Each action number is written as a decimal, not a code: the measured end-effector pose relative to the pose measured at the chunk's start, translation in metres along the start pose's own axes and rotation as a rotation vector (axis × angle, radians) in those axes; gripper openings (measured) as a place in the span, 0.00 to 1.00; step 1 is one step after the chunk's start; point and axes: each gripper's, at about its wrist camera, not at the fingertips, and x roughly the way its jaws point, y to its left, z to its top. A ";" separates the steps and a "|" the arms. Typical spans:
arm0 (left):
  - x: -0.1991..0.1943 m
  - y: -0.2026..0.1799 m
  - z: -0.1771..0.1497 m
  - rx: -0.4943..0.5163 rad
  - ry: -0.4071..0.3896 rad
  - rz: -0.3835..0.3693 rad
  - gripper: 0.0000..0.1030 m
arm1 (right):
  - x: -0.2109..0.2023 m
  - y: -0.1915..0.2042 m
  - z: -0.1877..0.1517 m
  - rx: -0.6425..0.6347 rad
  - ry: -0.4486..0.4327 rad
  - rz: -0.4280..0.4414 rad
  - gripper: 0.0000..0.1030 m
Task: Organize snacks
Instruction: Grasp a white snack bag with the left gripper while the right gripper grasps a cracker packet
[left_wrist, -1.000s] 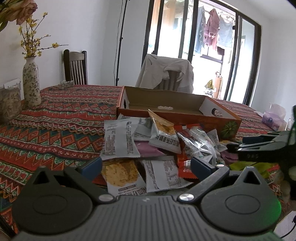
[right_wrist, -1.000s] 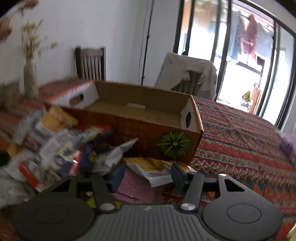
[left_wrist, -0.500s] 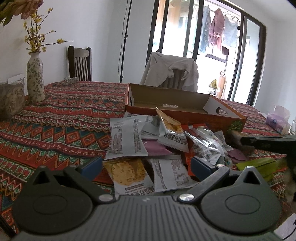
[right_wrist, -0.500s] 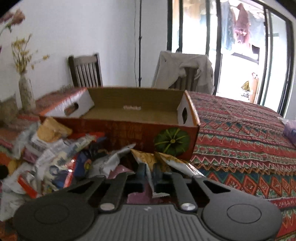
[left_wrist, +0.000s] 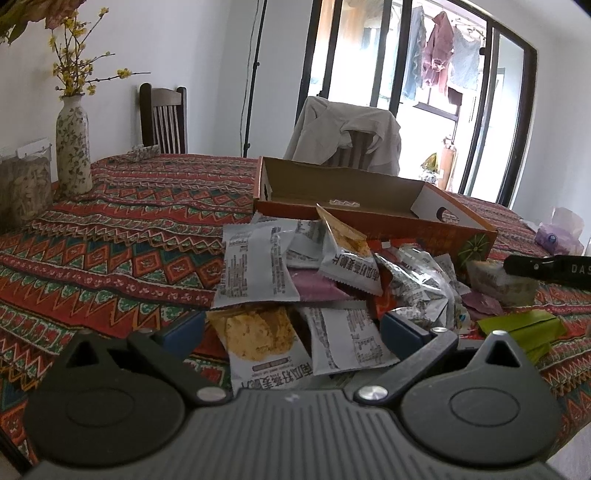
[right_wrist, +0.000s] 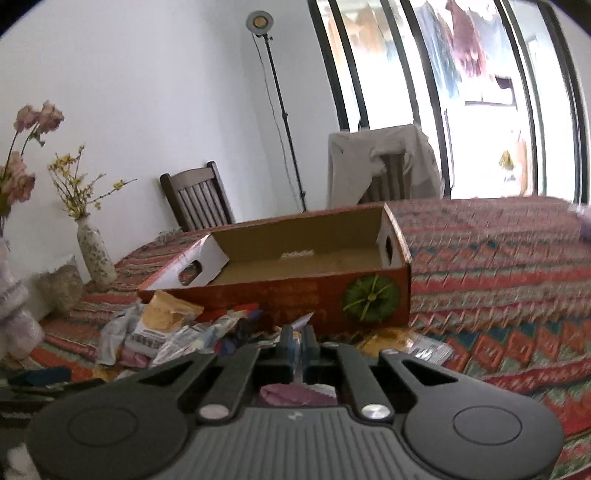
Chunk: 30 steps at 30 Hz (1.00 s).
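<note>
Right gripper: clamping a thin packet edge between nearly closed fingers, in front of the box's near wall; showing in the left view as a dark bar at the right edge, gripping a pale packet raised off the pile.
Left gripper: standing wide, blue pads apart, gripping nothing; hovering low over the near edge of the pile.
Snacks: lying in a loose heap on the tablecloth, just in front of the box, overlapping one another.
Grey packet: lying print side up on the left of the heap, resting partly on a purple packet.
Cracker packet: lying between the left gripper's pads, touching neither.
Tilted packet: leaning up in the middle of the heap, near the box wall.
Green packet: lying at the right end of the heap, on the cloth.
Box: sitting open on the table, orange outside with a green pumpkin print, flaps with round holes at both ends; holding only one small pale item on its floor.
Tablecloth: covering the table, patterned in red zigzags.
Vase: standing upright at the far left, holding yellow sprigs, well apart from the heap.
Chairs: standing behind the table, one bare, one draped with a pale garment.
</note>
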 end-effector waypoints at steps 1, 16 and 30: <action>0.001 0.001 0.000 -0.003 0.002 0.002 1.00 | 0.002 -0.001 -0.001 0.009 0.007 0.005 0.04; 0.002 0.005 -0.001 -0.015 0.014 -0.001 1.00 | 0.037 -0.007 0.003 -0.090 0.139 -0.049 0.57; 0.009 0.012 0.015 -0.019 -0.005 0.030 1.00 | 0.021 -0.007 -0.006 -0.067 0.066 -0.018 0.38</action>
